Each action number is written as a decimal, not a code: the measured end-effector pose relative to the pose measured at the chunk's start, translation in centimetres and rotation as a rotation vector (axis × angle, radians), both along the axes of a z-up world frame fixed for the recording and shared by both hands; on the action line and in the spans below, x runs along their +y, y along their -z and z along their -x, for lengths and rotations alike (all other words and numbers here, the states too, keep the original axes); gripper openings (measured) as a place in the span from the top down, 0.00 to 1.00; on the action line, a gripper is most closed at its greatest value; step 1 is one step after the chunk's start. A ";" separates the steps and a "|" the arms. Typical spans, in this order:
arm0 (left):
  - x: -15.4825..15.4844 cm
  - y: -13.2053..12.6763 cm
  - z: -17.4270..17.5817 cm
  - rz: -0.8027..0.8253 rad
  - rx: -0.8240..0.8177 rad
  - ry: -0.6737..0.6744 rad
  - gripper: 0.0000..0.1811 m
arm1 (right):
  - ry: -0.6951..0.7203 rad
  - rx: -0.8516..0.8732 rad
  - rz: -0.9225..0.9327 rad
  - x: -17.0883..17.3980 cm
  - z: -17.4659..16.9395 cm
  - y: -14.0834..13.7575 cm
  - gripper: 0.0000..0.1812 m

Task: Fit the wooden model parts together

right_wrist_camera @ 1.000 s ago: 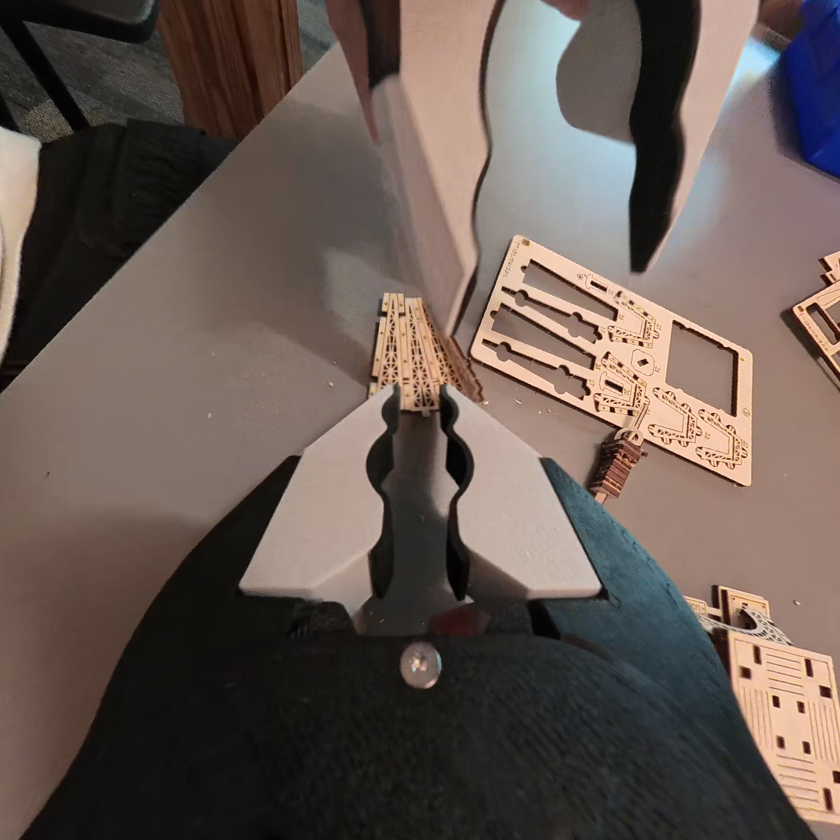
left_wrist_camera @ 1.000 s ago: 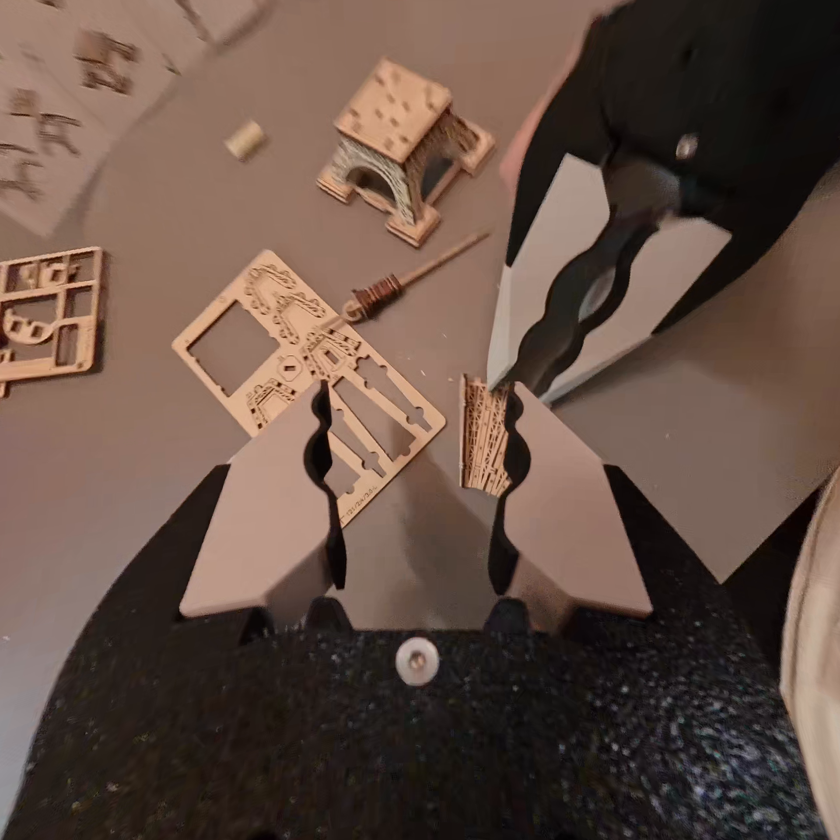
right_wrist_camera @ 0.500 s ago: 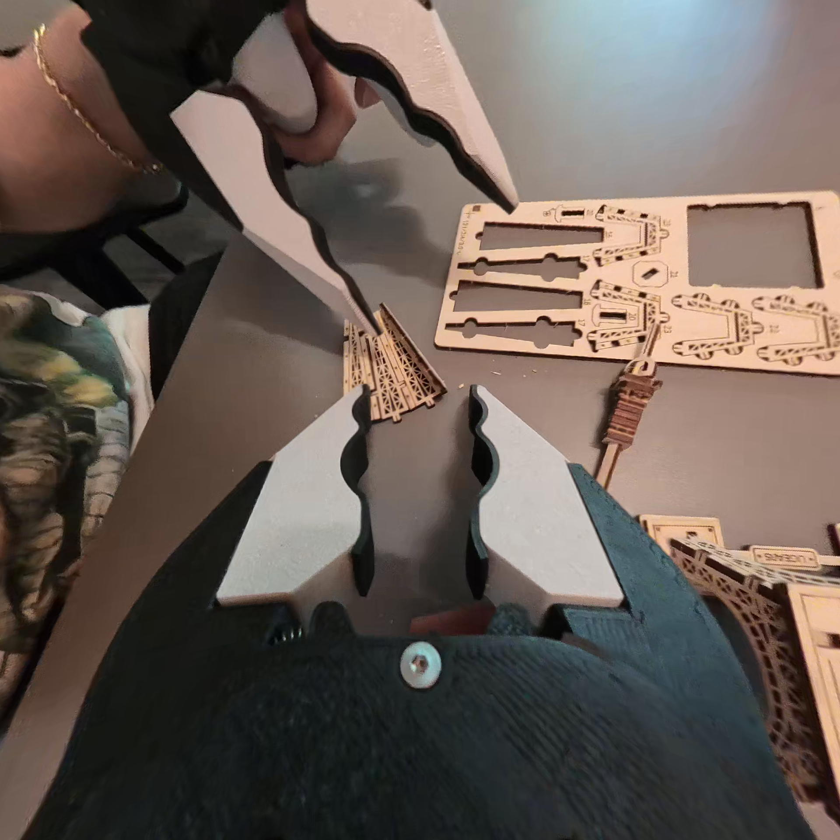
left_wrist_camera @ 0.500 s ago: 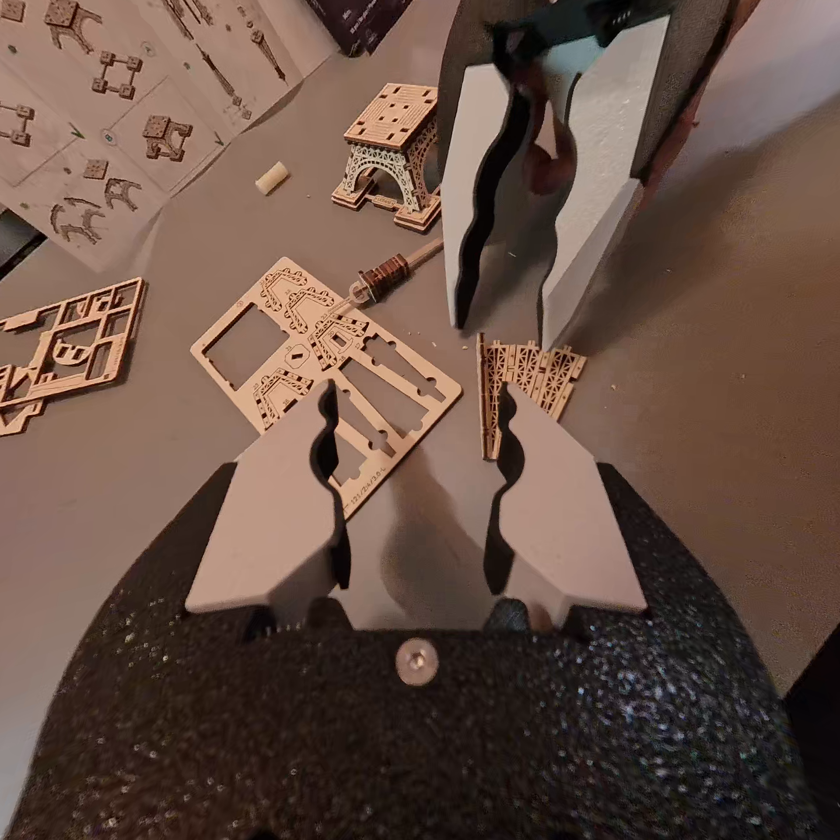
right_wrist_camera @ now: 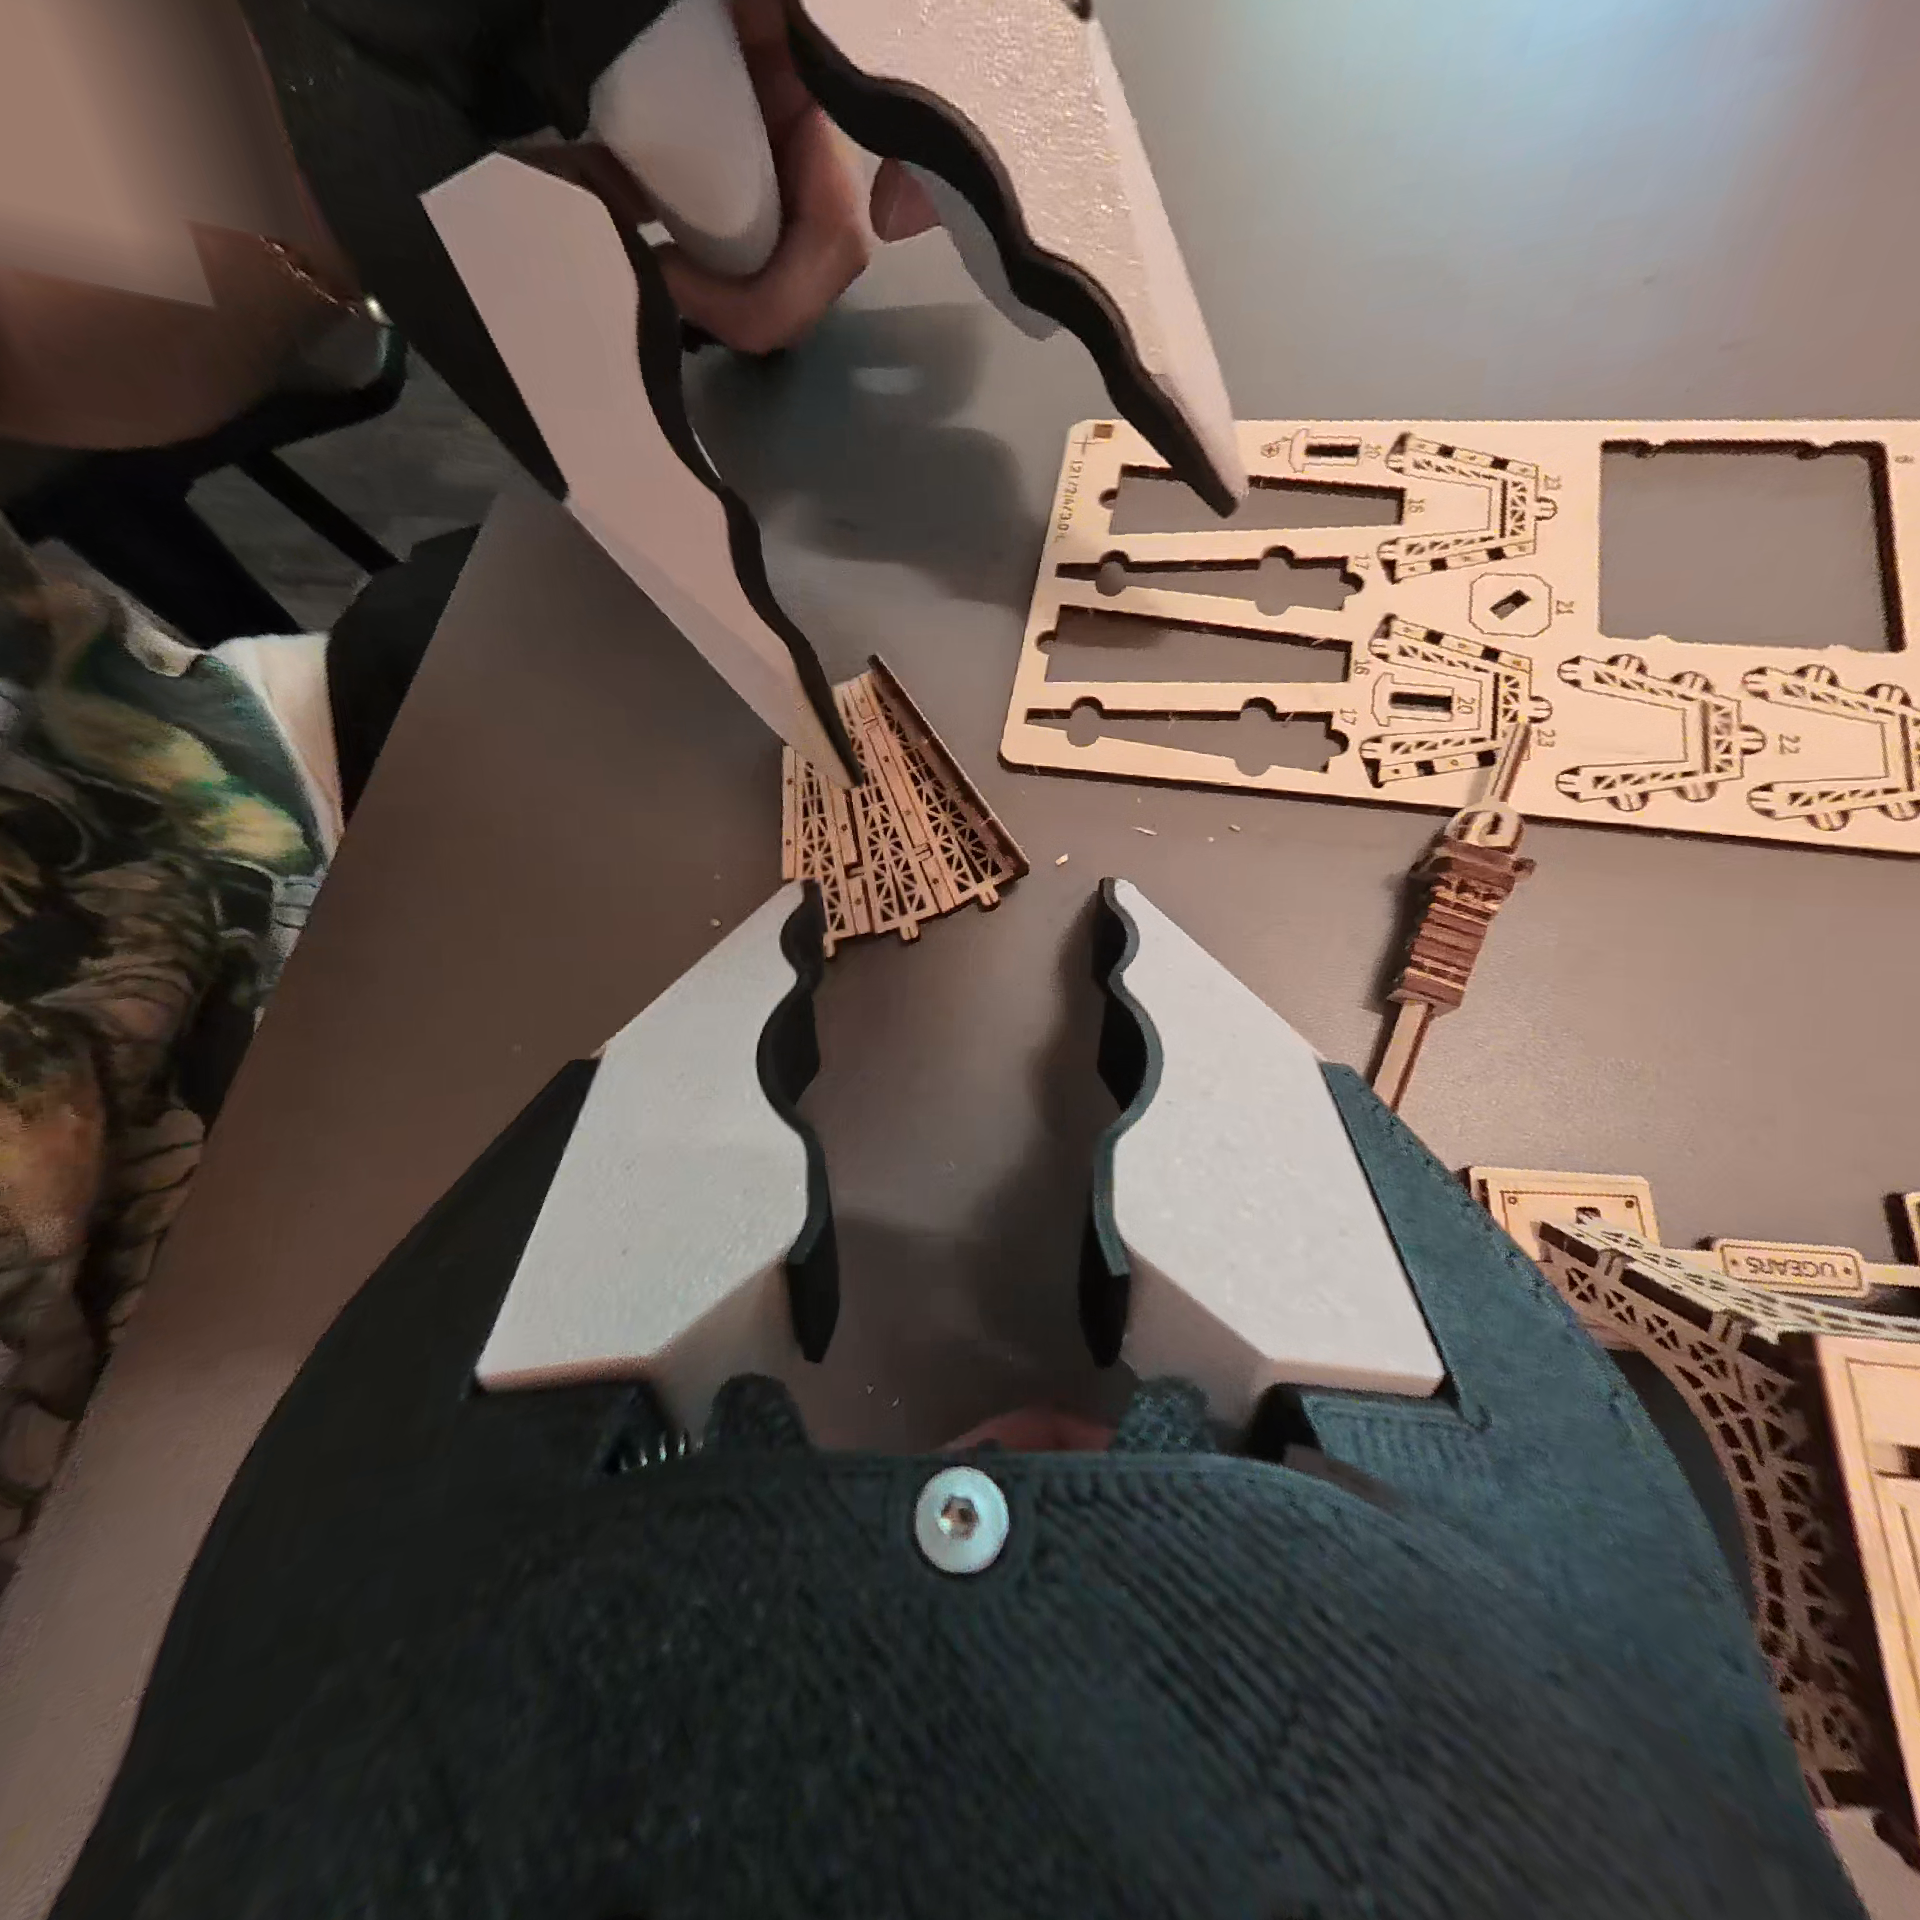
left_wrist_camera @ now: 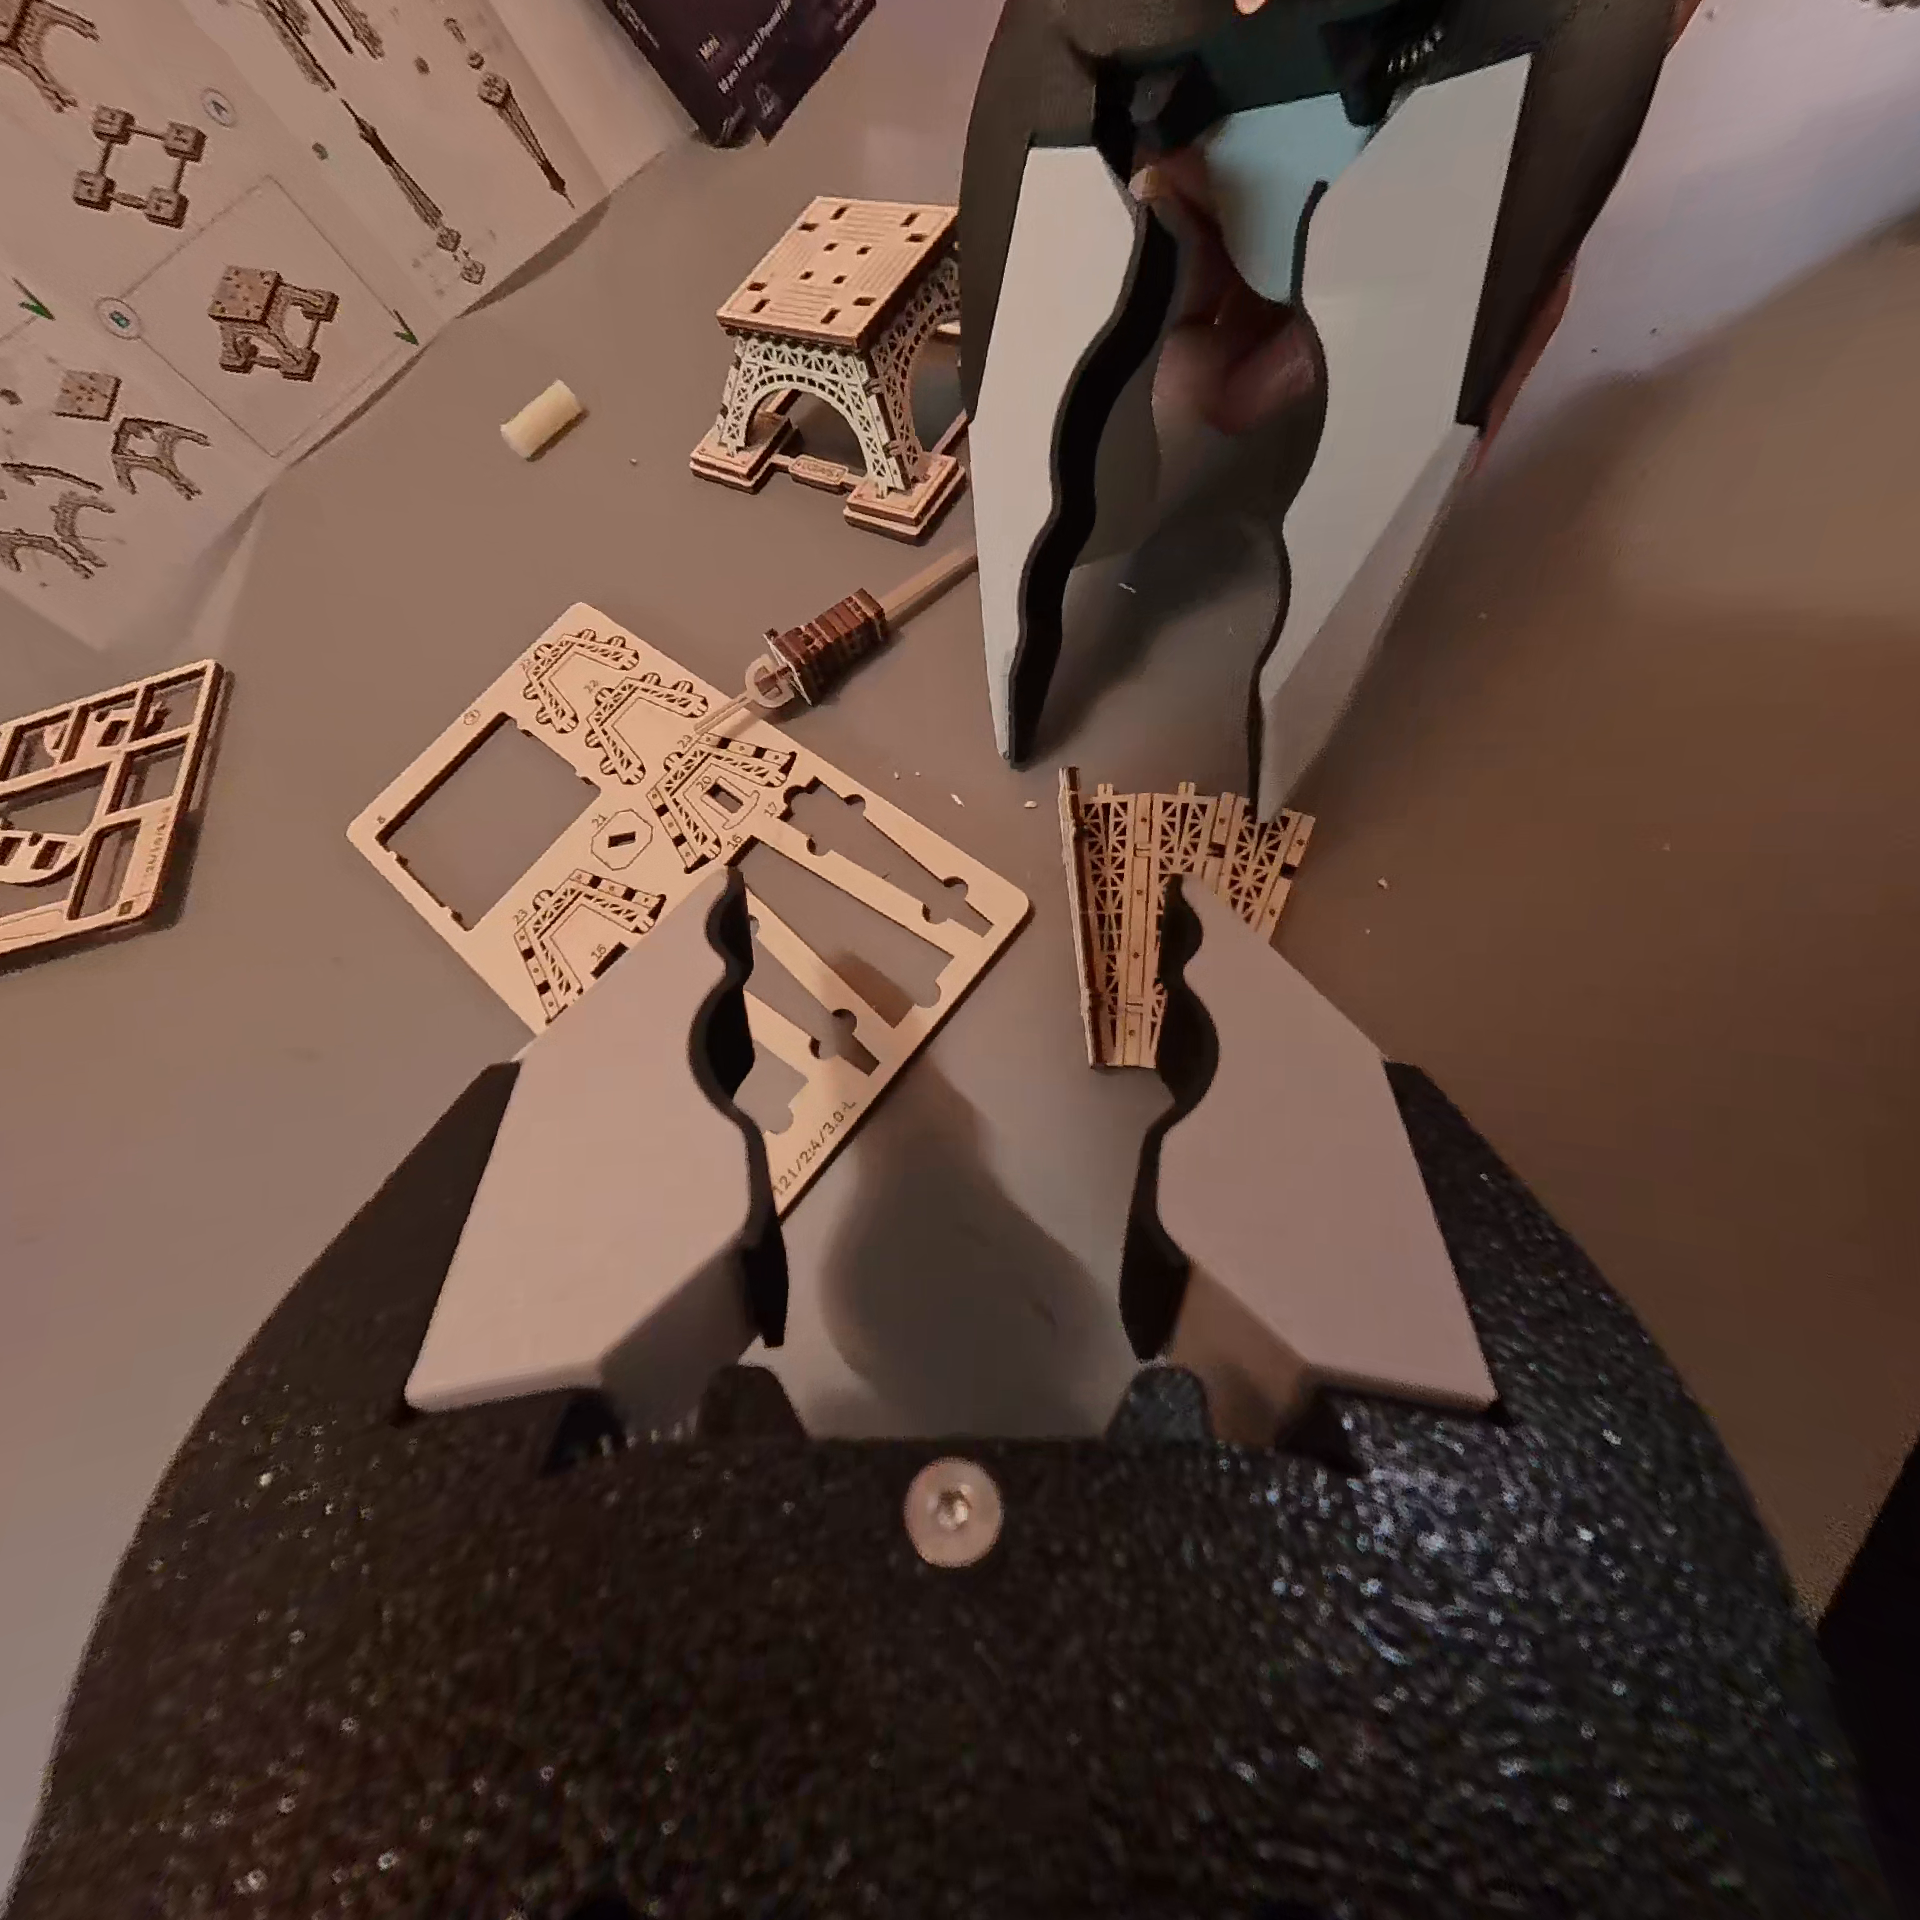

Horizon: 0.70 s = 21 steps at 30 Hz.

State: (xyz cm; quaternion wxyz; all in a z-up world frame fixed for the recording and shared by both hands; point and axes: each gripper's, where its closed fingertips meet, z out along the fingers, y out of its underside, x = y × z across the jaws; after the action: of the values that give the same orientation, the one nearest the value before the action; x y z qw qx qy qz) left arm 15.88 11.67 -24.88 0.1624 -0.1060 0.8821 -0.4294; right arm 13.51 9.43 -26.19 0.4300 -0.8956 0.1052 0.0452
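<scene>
My left gripper [left_wrist_camera: 951, 899] hovers low over the grey worktop [left_wrist_camera: 1558, 727], jaws spread wide and empty. Its right fingertip [left_wrist_camera: 1179, 904] overlaps the fan of lattice strips [left_wrist_camera: 1143, 873] lying flat on the worktop; whether it touches them, I cannot tell.

My right gripper [right_wrist_camera: 951, 894] faces it from the opposite side, pitched steeply down, jaws also released, nothing held. In the left wrist view one of its tips sits at the far edge of the strips. In the right wrist view the left gripper comes down from above, one tip on the strips, the other over the cut-out part sheet [right_wrist_camera: 1455, 644].

The sheet lies just beside the strips. A dark-banded spire piece [left_wrist_camera: 831, 649] lies beyond it. The assembled tower base [left_wrist_camera: 831, 353] stands upright farther back, near an instruction sheet [left_wrist_camera: 260, 260].
</scene>
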 end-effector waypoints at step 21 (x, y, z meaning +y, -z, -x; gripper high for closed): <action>0.7 0.4 -0.9 -0.007 0.172 0.039 0.56 | 0.290 -0.063 0.174 -1.3 -2.2 0.4 0.58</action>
State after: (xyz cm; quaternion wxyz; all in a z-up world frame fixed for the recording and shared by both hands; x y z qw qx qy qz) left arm 16.76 12.35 -25.30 0.0782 -0.1246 0.8962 -0.4186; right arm 15.68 8.12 -26.64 0.3558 -0.9059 0.2233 -0.0547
